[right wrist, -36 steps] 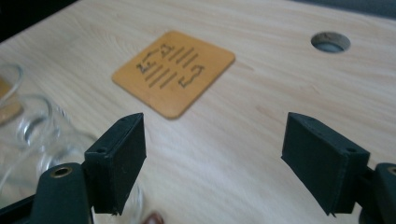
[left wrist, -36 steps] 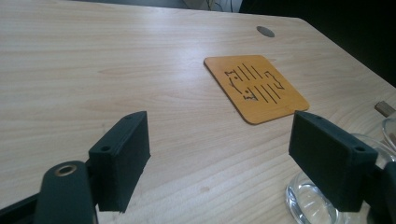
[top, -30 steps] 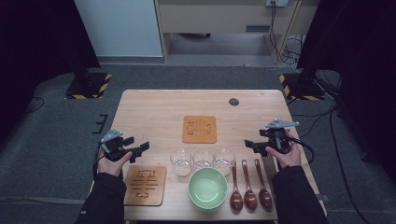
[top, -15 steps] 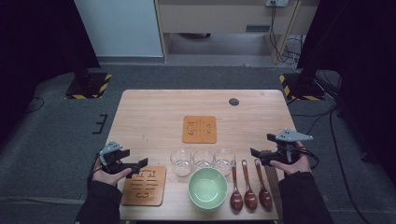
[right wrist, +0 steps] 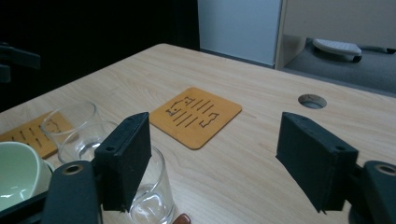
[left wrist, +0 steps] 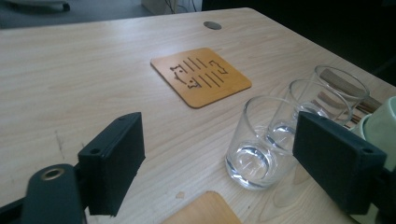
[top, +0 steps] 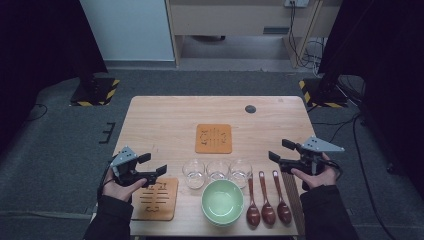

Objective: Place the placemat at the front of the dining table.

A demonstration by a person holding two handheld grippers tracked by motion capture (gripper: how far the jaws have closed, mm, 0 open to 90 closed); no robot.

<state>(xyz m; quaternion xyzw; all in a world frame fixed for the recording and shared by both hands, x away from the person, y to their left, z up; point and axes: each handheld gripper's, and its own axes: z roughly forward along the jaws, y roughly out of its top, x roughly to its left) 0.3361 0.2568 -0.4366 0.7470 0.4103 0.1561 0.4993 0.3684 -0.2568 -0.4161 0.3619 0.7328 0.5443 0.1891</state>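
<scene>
High view, left gripper (top: 152, 166): I hold it above the near left corner of the light wooden table (top: 165, 125), beside the near orange slotted wooden coaster (top: 155, 199). Jaws released, nothing between them; they have just been closing a little.
High view, right gripper (top: 281, 151): I hold it over the right table edge, beyond the three dark brown wooden spoons (top: 267, 200). Jaws released and bare; they have just been closing somewhat.
High view, layout: three clear drinking glasses (top: 217, 172) stand in a row, near one another, with the pale green ceramic bowl (top: 222, 202) just in front of them. A second orange slotted coaster (top: 213, 138) lies at the table's middle, well apart from both grippers. A small dark round table hole (top: 250, 108) sits farther back.

Left gripper view, jaws: I see both black pads spread wide above the wood, gripping nothing.
Left gripper view, objects: the glasses (left wrist: 261, 140) stand near the right-hand jaw, not touched; the middle coaster (left wrist: 201, 77) lies beyond them; the bowl's rim (left wrist: 380, 128) shows at the right edge.

Right gripper view, jaws: I see them spread wide, gripping nothing.
Right gripper view, objects: the middle coaster (right wrist: 196, 114) lies ahead between the jaws; the glasses (right wrist: 74, 128) and bowl (right wrist: 18, 170) sit at the left; the hole (right wrist: 312, 101) sits at the right.
</scene>
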